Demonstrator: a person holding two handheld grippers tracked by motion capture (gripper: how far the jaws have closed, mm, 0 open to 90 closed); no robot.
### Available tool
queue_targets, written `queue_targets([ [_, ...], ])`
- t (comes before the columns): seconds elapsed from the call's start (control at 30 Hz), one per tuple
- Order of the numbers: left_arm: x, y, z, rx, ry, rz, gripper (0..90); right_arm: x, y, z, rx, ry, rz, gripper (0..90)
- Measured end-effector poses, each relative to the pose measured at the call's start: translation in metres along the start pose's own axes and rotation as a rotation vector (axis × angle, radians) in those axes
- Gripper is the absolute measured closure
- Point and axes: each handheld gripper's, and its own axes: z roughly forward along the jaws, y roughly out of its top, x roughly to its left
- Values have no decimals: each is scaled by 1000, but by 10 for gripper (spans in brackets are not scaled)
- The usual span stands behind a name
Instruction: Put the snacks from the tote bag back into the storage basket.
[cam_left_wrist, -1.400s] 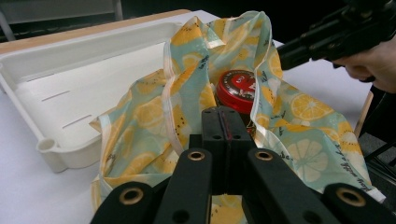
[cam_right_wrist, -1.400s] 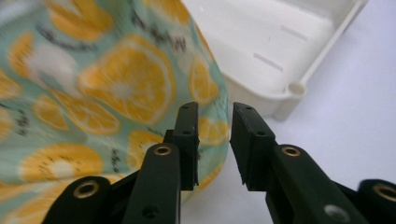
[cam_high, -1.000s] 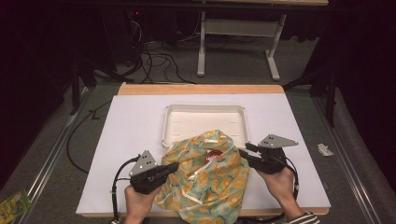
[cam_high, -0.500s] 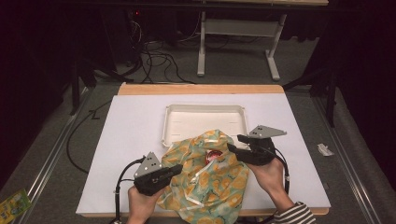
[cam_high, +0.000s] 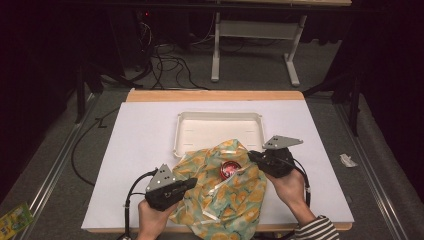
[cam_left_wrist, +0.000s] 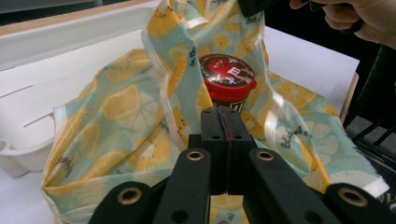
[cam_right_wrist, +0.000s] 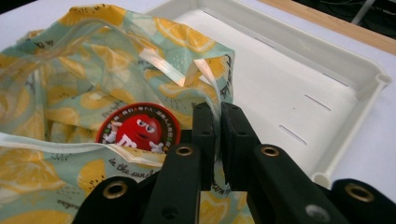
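While the left gripper (cam_high: 187, 185) holds as it did a second ago, jaws clamped on the near-left edge of the bag (cam_high: 225, 192), the right gripper (cam_high: 251, 156) has changed: its jaws have just been closing and now pinch the bag's far-right rim, the film caught between the pads in the right gripper view (cam_right_wrist: 215, 135). A second back that gripper stood lower at the bag's right side; it has edged slightly up and inward since. The bag, a lemon-print pouch, lies on the white table (cam_high: 140, 150) just in front of the tray (cam_high: 218, 127), its top overlapping the tray's near wall. Its mouth is pulled apart between the two grippers, more raised than before. Inside stands a red-lidded cup (cam_high: 230, 170), upright, its lid showing plainly through the opening in both gripper views (cam_left_wrist: 227, 74).
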Motion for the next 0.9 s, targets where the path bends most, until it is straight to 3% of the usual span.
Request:
queue_targets([
  [0.2,5,-1,-4,-21,35,-24,808,-9,-10,-7,-11,-7,-9,866],
  [0.37,10,-4,-11,-40,96,-46,713,-16,-19,-10,-10,-12,-5,866],
  [0.5,15,-5,-14,-23,169,-62,615,-20,-25,-11,-12,-25,5,866],
  [0.6,19,-7,-13,-3,199,-79,546,-23,-29,-10,-4,-34,11,866],
  [0.9,30,-16,-2,61,194,-146,456,-32,-41,-5,21,-59,17,864],
])
